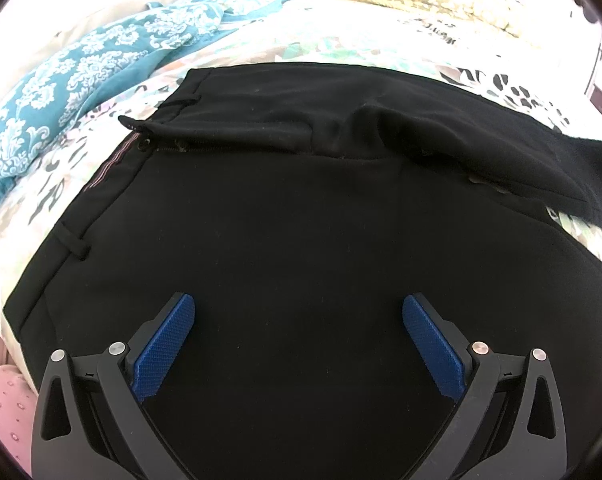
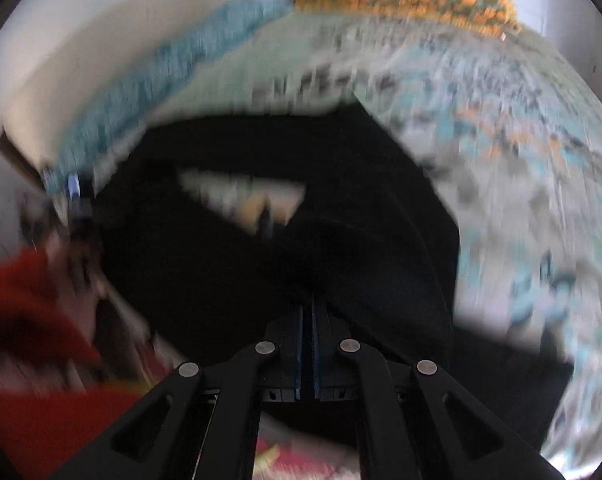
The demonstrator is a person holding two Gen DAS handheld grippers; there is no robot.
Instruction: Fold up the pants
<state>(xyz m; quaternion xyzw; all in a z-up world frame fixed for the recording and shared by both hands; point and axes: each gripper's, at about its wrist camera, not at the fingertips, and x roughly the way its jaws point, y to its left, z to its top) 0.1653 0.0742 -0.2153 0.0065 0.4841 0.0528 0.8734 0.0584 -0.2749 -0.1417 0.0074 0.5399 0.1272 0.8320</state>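
Black pants spread on the patterned bedsheet, waistband toward the teal cloth. Left gripper: wide, empty, over the seat. Right gripper: pinched on lifted fabric. Judgement: carry the leg across evenly, aligning edges, 1 smooth sweep.

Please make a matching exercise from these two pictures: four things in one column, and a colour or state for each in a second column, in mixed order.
Things:
1. left tool
2. right tool
3. pants
4. damask cloth

States:
a. teal with a white pattern
b. open, above the fabric
c. black, waistband unfastened
d. shut on black fabric

Pairs: 1-b, 2-d, 3-c, 4-a
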